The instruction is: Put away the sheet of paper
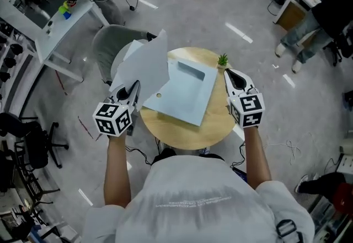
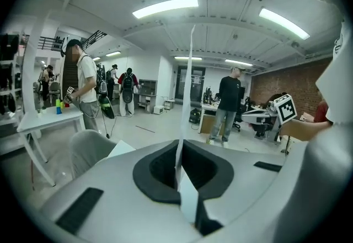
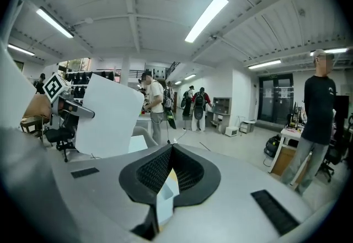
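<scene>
A white sheet of paper is held up off the round wooden table, tilted over the table's left side. My left gripper is shut on its lower edge. In the left gripper view the paper shows edge-on, rising from between the closed pads of the left gripper. A light blue flat folder lies on the table under and to the right of the sheet. My right gripper hovers at the table's right edge, shut and empty. In the right gripper view the paper stands to the left beyond the right gripper.
A small green plant stands at the table's far rim beside the right gripper. A grey chair sits behind the table on the left. A white desk and several people are farther off. Cables run on the floor near the table's foot.
</scene>
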The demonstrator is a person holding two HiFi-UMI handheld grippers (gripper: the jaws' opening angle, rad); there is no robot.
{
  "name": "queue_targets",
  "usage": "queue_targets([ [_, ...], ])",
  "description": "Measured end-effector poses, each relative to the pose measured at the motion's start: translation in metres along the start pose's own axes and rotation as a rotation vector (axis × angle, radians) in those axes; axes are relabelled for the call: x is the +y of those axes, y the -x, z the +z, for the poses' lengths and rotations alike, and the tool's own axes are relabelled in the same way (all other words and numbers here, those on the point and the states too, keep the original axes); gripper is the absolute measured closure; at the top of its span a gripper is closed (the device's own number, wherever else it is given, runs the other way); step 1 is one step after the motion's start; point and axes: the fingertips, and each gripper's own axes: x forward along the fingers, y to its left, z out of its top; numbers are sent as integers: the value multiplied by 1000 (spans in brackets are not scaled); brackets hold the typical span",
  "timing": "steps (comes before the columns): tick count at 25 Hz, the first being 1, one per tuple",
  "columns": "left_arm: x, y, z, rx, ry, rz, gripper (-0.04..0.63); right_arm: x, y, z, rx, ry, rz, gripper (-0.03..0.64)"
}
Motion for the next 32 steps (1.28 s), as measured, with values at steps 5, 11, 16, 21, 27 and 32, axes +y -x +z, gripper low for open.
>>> queue_targets([
  [5, 39, -26, -17, 72, 57, -99, 577, 16, -14, 0, 32, -39, -75, 588],
  [11, 62, -59, -56, 184, 119, -210, 577, 32, -21, -22, 103, -61, -153, 588],
  [16, 63, -83, -86, 258, 153, -295, 577, 44, -21, -44, 149, -92, -202, 588],
  [21, 59, -96, -113, 332, 233, -394, 577, 58, -19, -63, 189, -116, -242, 588],
  [27, 59, -107, -144, 410, 357, -459, 577, 65, -15, -81, 224, -141, -270, 589],
  [32, 67, -116, -168, 474, 304, -423, 577, 72, -16, -88, 243, -149, -278, 588],
])
